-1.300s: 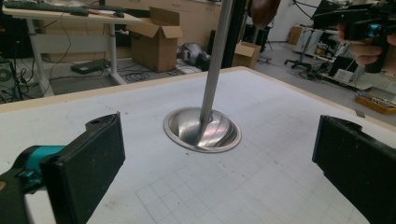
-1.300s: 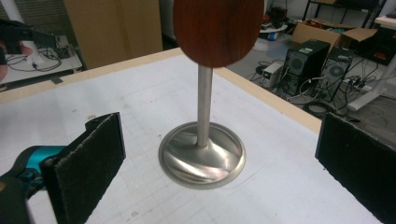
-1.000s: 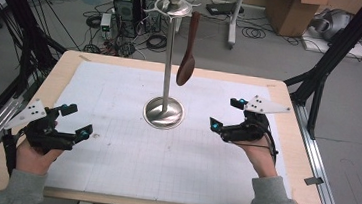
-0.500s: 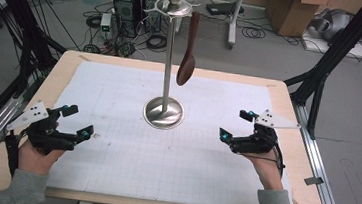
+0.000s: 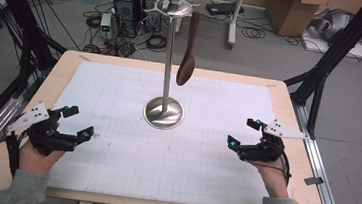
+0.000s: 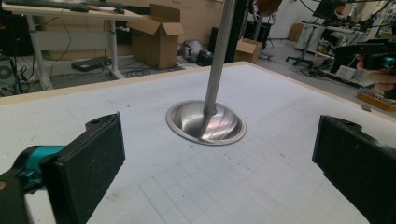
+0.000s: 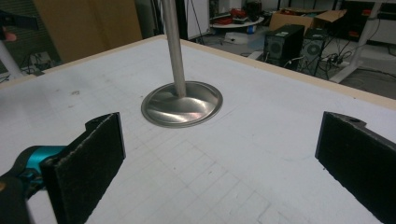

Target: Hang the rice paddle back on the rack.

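**Wooden spoon hanging on a metal stand, two open grippers at rest either side**

A dark brown wooden spoon [image 5: 187, 57] hangs bowl downward from a hook at the top of a tall metal stand [image 5: 167, 70]. The stand has a slim upright pole, a ball on top and a round, shiny base [image 6: 206, 122] that sits near the middle of the worktop [image 5: 279, 99]. The spoon's bowl hangs in the air just right of the pole, well above the surface.

A white gridded sheet [image 5: 163, 160] covers most of the worktop.

The left gripper [image 5: 77, 122] rests low at the near left of the sheet, held in a person's hand, with its fingers [image 6: 88, 168] wide apart and nothing between them. The right gripper [image 5: 244, 133] rests at the near right, its fingers [image 7: 86, 161] likewise spread wide and empty. Both point toward the stand and sit well apart from it.

Beyond the worktop, the floor holds cables, computer towers and cardboard boxes.
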A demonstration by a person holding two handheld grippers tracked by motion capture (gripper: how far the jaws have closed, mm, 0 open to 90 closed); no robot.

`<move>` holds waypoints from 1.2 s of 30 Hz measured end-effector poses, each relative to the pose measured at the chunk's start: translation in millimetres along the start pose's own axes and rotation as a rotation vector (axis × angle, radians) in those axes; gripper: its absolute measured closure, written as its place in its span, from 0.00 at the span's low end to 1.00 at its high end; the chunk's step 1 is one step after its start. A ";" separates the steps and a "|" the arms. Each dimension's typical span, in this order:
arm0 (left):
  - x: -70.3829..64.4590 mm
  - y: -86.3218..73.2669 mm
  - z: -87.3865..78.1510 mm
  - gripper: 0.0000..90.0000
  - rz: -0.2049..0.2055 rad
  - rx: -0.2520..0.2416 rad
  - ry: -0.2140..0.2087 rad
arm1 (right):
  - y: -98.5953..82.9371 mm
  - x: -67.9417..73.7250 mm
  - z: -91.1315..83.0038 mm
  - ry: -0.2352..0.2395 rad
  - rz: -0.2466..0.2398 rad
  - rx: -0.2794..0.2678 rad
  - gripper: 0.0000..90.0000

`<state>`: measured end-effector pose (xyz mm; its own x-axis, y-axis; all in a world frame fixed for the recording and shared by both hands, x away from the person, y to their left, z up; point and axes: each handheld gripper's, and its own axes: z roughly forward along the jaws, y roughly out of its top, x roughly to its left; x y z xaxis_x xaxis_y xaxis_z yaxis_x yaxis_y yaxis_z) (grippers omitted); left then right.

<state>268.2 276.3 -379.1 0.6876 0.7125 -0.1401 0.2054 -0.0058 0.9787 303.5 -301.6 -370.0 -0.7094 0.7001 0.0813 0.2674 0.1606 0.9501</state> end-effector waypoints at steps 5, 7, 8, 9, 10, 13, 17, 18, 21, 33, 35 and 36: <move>1.3 -2.1 -0.7 0.03 -0.002 0.000 0.002 | -6.9 -1.6 -4.3 0.001 0.003 -0.004 0.00; 1.8 -2.9 -1.0 0.03 -0.002 -0.001 0.003 | -10.0 -2.7 -6.1 -0.006 0.004 -0.005 0.00; 2.1 -3.2 -1.3 0.03 -0.003 0.002 0.002 | -11.5 -3.1 -7.2 -0.007 0.011 -0.004 0.00; 2.4 -3.6 -1.5 0.03 -0.002 0.003 0.004 | -13.2 -4.0 -8.2 -0.009 0.013 -0.007 0.00; 2.9 -4.0 -1.7 0.03 -0.003 0.004 0.007 | -14.9 -4.9 -9.2 -0.009 0.021 -0.010 0.00; 4.0 -4.7 -2.7 0.03 -0.004 0.002 0.009 | -19.4 -8.0 -12.6 -0.018 0.035 -0.015 0.00; 5.3 -4.9 -4.4 0.03 -0.005 0.003 0.010 | -24.9 -10.9 -16.9 -0.019 0.055 -0.019 0.00; 5.5 -5.0 -4.9 0.03 -0.009 0.000 0.013 | -26.6 -11.9 -17.7 -0.019 0.057 -0.019 0.00; 7.0 -5.2 -6.7 0.03 -0.008 0.000 0.016 | -32.1 -14.9 -19.8 -0.026 0.074 -0.017 0.00; 16.7 -10.6 -13.2 0.03 -0.026 0.003 0.051 | -47.7 -26.5 -36.4 -0.086 0.119 -0.036 0.00; 18.8 -12.2 -13.9 0.03 -0.035 0.000 0.061 | -49.2 -28.0 -38.5 -0.103 0.122 -0.036 0.00; 19.8 -13.1 -14.1 0.03 -0.038 -0.001 0.063 | -49.9 -28.9 -39.2 -0.108 0.122 -0.035 0.00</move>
<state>269.3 300.4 -392.7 0.6339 0.7551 -0.1677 0.2298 0.0232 0.9730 285.0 -357.1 -407.9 -0.5985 0.7839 0.1653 0.3229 0.0472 0.9453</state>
